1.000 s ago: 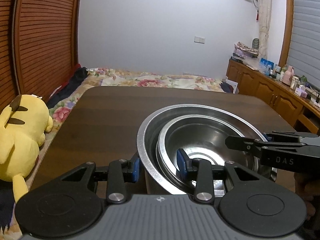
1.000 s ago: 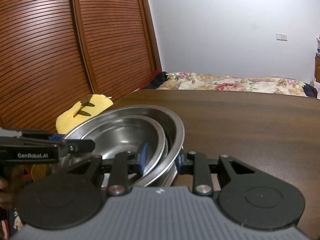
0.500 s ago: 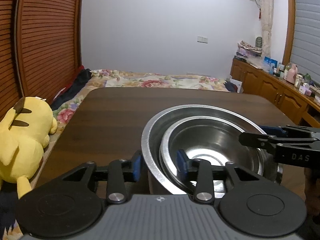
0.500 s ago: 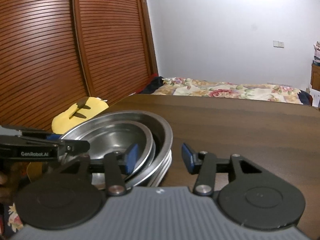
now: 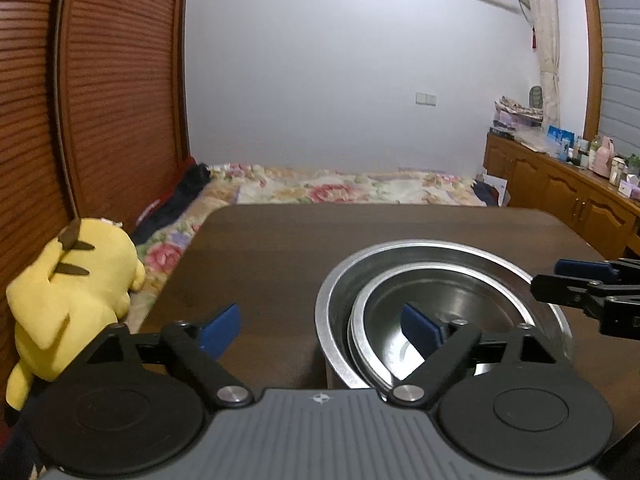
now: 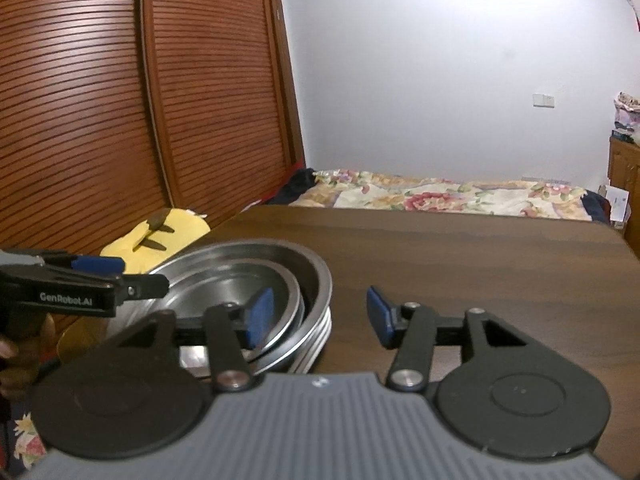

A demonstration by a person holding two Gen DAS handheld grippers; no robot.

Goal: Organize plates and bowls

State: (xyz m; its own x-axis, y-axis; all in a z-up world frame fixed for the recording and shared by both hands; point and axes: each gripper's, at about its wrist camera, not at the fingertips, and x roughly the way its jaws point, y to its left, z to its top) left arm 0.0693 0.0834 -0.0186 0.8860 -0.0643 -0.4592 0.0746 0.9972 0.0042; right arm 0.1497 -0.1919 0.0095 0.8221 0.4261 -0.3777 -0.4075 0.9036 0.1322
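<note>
Two steel bowls are clearly countable, nested one inside the other on the dark wooden surface (image 5: 288, 248): a large outer bowl (image 5: 432, 250) and a smaller inner bowl (image 5: 472, 304) sitting off-centre within it. In the right wrist view the outer wall shows stacked rims low down, so more bowls may sit beneath, but how many cannot be told. The stack stands near the surface's front edge, between the two grippers. The left gripper (image 5: 320, 322) has its two blue-padded fingers (image 5: 220, 322) wide apart and opening, one outside the stack's left wall and one over the inner bowl; the near rim lies between them, touched by neither pad. The right gripper (image 6: 320, 314) likewise straddles the stack's right rim, its two fingers (image 6: 378, 314) apart and opening, pads clear of the metal. One yellow plush toy (image 5: 68, 284) lies left of the surface, beside a bed with a floral cover (image 5: 344, 186). Two slatted wooden doors (image 6: 120, 100) stand at the left.
</note>
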